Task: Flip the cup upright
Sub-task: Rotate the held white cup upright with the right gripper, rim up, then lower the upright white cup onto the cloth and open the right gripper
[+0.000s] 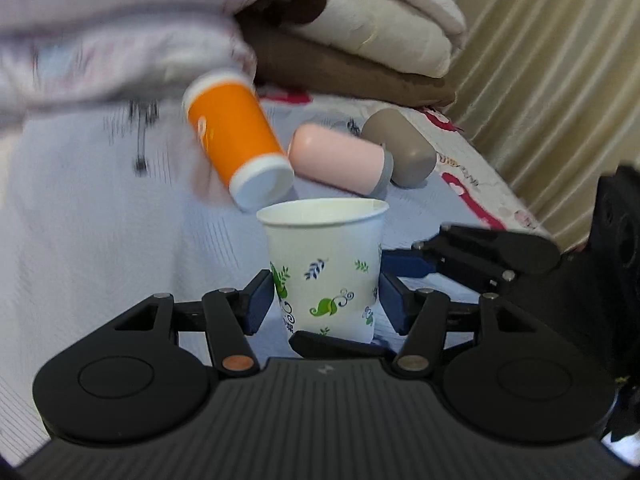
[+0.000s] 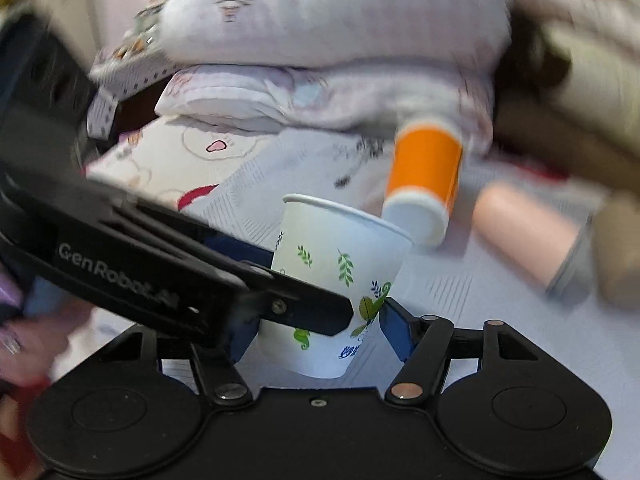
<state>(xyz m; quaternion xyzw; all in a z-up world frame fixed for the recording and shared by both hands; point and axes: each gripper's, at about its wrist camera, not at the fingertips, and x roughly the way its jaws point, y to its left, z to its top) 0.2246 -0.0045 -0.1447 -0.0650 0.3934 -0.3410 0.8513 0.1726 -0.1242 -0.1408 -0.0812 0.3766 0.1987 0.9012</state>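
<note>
A white paper cup with green and blue leaf prints (image 1: 326, 264) stands mouth up, nearly upright, on the pale bedsheet. It also shows in the right wrist view (image 2: 336, 272), a little tilted. My left gripper (image 1: 326, 300) has its blue pads on both sides of the cup's lower body, touching or nearly so. My right gripper (image 2: 316, 328) also brackets the cup's base. The left gripper's finger crosses in front of the cup in the right wrist view. The right gripper's fingers (image 1: 480, 256) show beside the cup in the left wrist view.
An orange cup with white ends (image 1: 236, 144) lies tipped just behind the paper cup. A pink cup (image 1: 340, 160) and a taupe cup (image 1: 404, 148) lie on their sides further back. Folded quilts (image 1: 120, 32) pile up behind. A curtain (image 1: 560, 80) hangs at right.
</note>
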